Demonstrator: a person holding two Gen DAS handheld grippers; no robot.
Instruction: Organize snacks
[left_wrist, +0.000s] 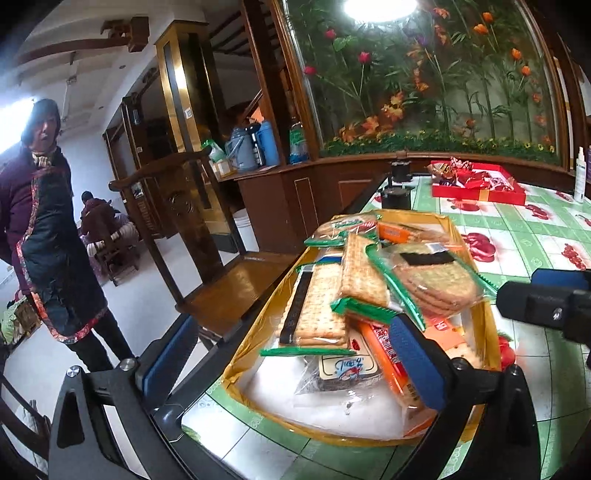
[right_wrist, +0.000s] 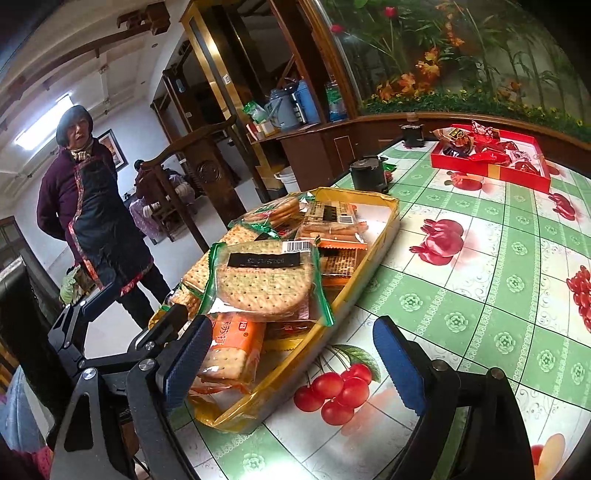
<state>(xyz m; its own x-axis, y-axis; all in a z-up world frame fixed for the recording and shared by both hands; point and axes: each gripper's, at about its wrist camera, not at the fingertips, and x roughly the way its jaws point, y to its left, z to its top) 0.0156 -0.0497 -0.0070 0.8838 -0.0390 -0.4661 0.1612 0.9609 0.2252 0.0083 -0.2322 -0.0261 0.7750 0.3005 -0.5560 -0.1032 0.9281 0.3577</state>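
Note:
A yellow tray (left_wrist: 489, 325) sits at the table's left edge, piled with several cracker packets in green-edged (left_wrist: 354, 273) and orange (left_wrist: 388, 354) wrappers. It also shows in the right wrist view (right_wrist: 384, 236), with a round-cracker packet (right_wrist: 264, 284) on top. My left gripper (left_wrist: 295, 354) is open and empty, its fingers straddling the tray's near left corner. My right gripper (right_wrist: 295, 362) is open and empty, its fingers astride the tray's near right rim. The right gripper shows at the right edge of the left wrist view (left_wrist: 550, 302).
A red box of red-wrapped sweets (left_wrist: 480, 184) stands at the far side of the green fruit-print tablecloth (right_wrist: 480, 295). Two black pots (right_wrist: 369, 173) stand behind the tray. A wooden chair (left_wrist: 207, 266) stands left of the table. A person in an apron (left_wrist: 48, 236) stands beyond it.

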